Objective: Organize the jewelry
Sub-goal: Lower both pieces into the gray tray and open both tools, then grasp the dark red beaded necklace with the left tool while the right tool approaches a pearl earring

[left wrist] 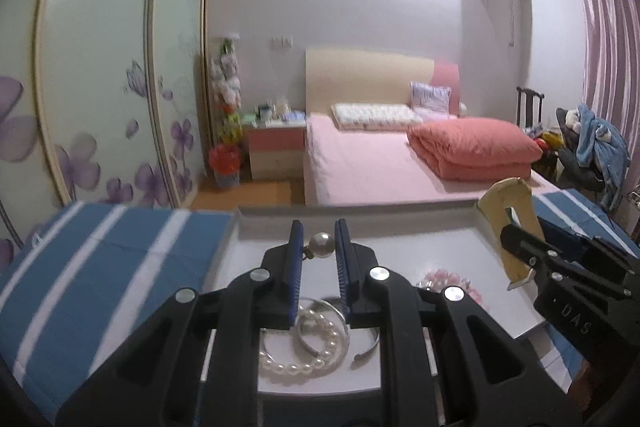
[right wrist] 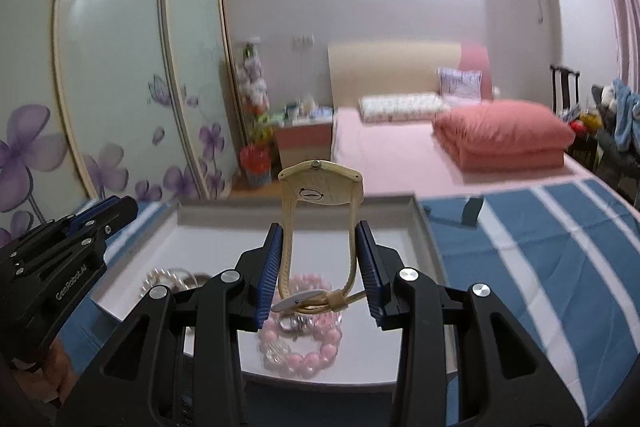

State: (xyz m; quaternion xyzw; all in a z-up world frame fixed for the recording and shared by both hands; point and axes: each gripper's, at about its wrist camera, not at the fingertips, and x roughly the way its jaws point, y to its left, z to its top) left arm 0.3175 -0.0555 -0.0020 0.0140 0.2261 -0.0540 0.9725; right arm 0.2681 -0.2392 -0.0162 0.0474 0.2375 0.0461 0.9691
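The right hand-held gripper (right wrist: pixel 320 259), low centre of the right wrist view, has its blue pads (right wrist: pixel 271 269) partly closed on the 2 sides of a cream watch (right wrist: pixel 320 187)'s strap loop, so the watch stands upright with its case back at the top and its buckle end trailing down near the pads. It hangs over a shallow white tray (right wrist: pixel 296 211) that lies on a blue-and-white striped cloth (right wrist: pixel 560 267), and directly below the strap lies a pink bead bracelet (right wrist: pixel 304 343). In the left wrist view the left hand-held gripper (left wrist: pixel 319 259) sits at bottom centre, nearly closed, with a pearl earring (left wrist: pixel 322 245) pinched by its small metal part against the left pad while the pearl shows between the tips; beneath it on the tray are a pearl bracelet (left wrist: pixel 304 351) and a silver bangle (left wrist: pixel 320 331). To my eye the step is setting both pieces down in the tray. Doing it well probably means lowering the watch over bare tray floor toward the upper part of the frame, clear of the pink beads, and easing the pads apart only once the strap rests, since the loop may spring. The earring looks lightly caught, so a slow, level descent would suit it, with release low over the tray so the pearl cannot roll far.
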